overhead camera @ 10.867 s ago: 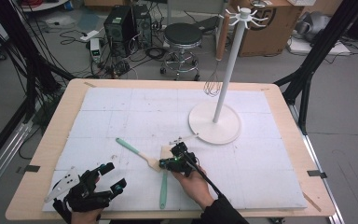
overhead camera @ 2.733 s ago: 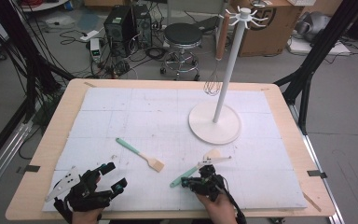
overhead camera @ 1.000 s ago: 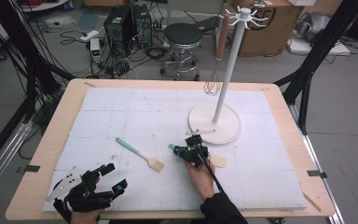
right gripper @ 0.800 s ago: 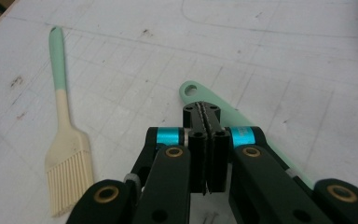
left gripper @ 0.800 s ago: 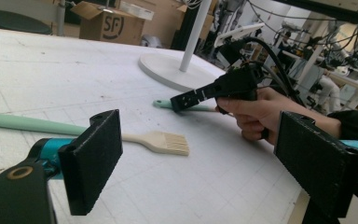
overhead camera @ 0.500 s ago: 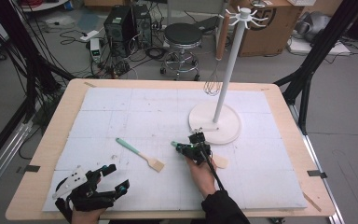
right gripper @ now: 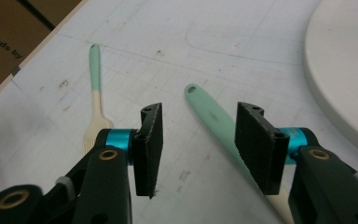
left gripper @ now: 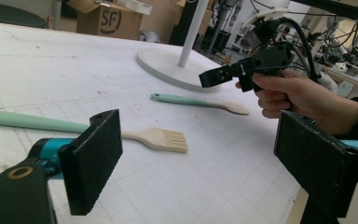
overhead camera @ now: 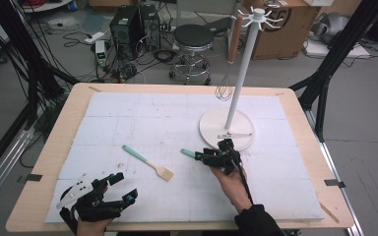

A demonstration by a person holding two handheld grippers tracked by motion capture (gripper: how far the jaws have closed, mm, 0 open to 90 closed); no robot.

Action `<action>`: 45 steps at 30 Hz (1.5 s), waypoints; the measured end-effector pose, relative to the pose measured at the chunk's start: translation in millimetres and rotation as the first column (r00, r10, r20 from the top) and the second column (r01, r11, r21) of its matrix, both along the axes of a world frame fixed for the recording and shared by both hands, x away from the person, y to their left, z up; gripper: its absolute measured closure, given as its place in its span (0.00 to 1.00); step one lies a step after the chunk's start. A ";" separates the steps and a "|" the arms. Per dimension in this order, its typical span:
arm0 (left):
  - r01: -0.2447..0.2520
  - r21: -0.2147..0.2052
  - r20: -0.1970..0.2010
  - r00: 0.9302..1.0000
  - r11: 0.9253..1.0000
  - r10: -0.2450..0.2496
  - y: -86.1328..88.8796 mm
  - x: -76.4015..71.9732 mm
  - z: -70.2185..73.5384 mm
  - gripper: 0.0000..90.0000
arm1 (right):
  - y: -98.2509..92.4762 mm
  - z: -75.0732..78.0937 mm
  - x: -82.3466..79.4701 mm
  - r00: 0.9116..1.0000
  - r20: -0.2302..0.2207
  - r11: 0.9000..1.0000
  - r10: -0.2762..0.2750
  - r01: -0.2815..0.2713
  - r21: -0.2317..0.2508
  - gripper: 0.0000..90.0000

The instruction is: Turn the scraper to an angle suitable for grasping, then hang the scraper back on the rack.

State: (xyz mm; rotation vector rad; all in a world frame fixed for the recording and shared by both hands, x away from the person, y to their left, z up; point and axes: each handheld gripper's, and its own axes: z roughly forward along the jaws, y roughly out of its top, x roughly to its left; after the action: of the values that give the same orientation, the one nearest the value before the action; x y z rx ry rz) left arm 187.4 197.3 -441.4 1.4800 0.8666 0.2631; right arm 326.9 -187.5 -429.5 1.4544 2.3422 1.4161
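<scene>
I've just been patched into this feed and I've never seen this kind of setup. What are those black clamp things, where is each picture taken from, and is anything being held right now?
There is no robot arm here: a person holds a hand-held two-jaw gripper in each hand.

The high view looks down on the table from above the person's side. The left gripper rests near the table's front edge; the right gripper sits close to the white stand, from which a whisk hangs.

The other two pictures come from cameras riding on the grippers, looking along their black jaws.

Two green-handled utensils lie on the white mat: a brush and a spatula.

Nothing is held. The left jaws stand wide open. The right jaws have just been opening, and the spatula lies on the mat beneath them, free of the pads.
</scene>
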 end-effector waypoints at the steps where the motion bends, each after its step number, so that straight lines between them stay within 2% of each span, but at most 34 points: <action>1: 0.002 -0.001 0.000 1.000 1.000 -0.002 -0.9 0.3 0.1 0.18 | -3.2 0.4 -0.5 1.000 -0.001 1.000 -0.003 0.003 -0.003 0.57; 4: 0.007 0.001 -0.003 1.000 1.000 -0.007 -2.6 1.4 -0.2 0.18 | -11.1 -0.9 1.4 1.000 -0.006 1.000 0.012 -0.012 -0.029 0.57; 7: 0.013 0.003 -0.003 1.000 1.000 -0.013 -3.8 1.8 -0.5 0.18 | -15.6 -6.6 7.1 0.998 -0.048 0.997 0.045 -0.048 -0.055 0.57; 11: 0.010 -0.003 -0.002 1.000 1.000 -0.010 -3.8 2.3 -0.6 0.18 | -15.5 -12.9 12.3 0.996 -0.057 0.990 0.074 -0.080 -0.117 0.60; 14: 0.010 -0.006 -0.004 1.000 1.000 -0.010 -2.6 2.3 -0.7 0.18 | -15.5 -16.9 13.7 0.991 -0.089 0.983 0.101 -0.113 -0.142 0.63; 17: 0.011 -0.016 -0.010 1.000 1.000 -0.011 -1.2 2.5 -1.0 0.18 | -15.5 -16.9 12.3 0.991 -0.079 0.981 0.109 -0.120 -0.155 0.66; 21: 0.008 -0.017 -0.007 1.000 1.000 -0.008 0.2 2.2 -0.8 0.18 | -14.9 -16.2 9.1 0.989 -0.091 0.977 0.118 -0.132 -0.166 0.73; 25: 0.010 -0.017 -0.009 1.000 1.000 -0.010 -1.0 1.9 -1.1 0.18 | -11.7 -15.2 4.7 0.987 -0.085 0.970 0.137 -0.151 -0.189 0.73; 27: 0.013 -0.012 -0.007 1.000 1.000 -0.013 -1.2 1.4 -1.0 0.18 | -7.9 -14.5 1.8 0.987 -0.053 0.957 0.154 -0.162 -0.239 0.74; 28: 0.013 -0.016 -0.009 1.000 1.000 -0.013 -1.6 1.0 -1.1 0.18 | -5.4 -14.2 -0.1 0.986 -0.030 0.947 0.166 -0.168 -0.274 0.75; 29: 0.015 -0.017 -0.010 1.000 1.000 -0.015 -1.7 0.8 -1.1 0.18 | -2.6 -14.0 -2.7 0.982 0.001 0.932 0.187 -0.177 -0.317 0.75; 30: 0.014 -0.018 -0.011 1.000 1.000 -0.014 -1.9 0.7 -1.1 0.18 | 0.5 -14.1 -6.0 0.976 0.036 0.913 0.215 -0.188 -0.362 0.75; 31: 0.012 -0.014 -0.009 1.000 1.000 -0.012 -2.0 0.7 -1.1 0.18 | 2.8 -14.5 -8.4 0.971 0.059 0.901 0.232 -0.191 -0.390 0.75; 32: 0.013 -0.016 -0.010 1.000 1.000 -0.013 -2.3 0.6 -1.1 0.18 | 3.0 -14.3 -8.5 0.970 0.061 0.898 0.234 -0.192 -0.397 0.75; 38: 0.016 -0.012 -0.007 1.000 1.000 -0.016 -3.3 -0.4 -0.9 0.18 | -1.1 -14.7 -3.2 0.963 0.049 0.897 0.266 -0.229 -0.379 0.82; 40: 0.012 -0.018 -0.008 1.000 1.000 -0.012 -1.9 -0.4 -1.1 0.18 | -3.9 -14.7 0.0 0.961 0.034 0.902 0.275 -0.245 -0.356 0.84; 42: 0.009 -0.020 -0.008 1.000 1.000 -0.009 -0.1 0.0 -1.5 0.18 | -4.5 -14.5 0.9 0.959 0.040 0.899 0.282 -0.250 -0.359 0.86; 44: 0.007 -0.028 -0.013 1.000 1.000 -0.007 0.9 0.2 -1.8 0.18 | -4.2 -13.6 1.0 0.963 0.034 0.901 0.269 -0.239 -0.362 0.89; 45: 0.006 -0.028 -0.013 1.000 1.000 -0.007 1.4 0.5 -2.0 0.18 | -4.1 -13.4 1.0 0.967 0.026 0.906 0.254 -0.229 -0.355 0.90</action>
State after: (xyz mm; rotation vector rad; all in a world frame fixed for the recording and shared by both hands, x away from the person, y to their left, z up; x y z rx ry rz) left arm 188.0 198.7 -443.4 1.4600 0.8728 0.2358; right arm 327.9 -191.6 -442.9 1.0325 2.6270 0.9934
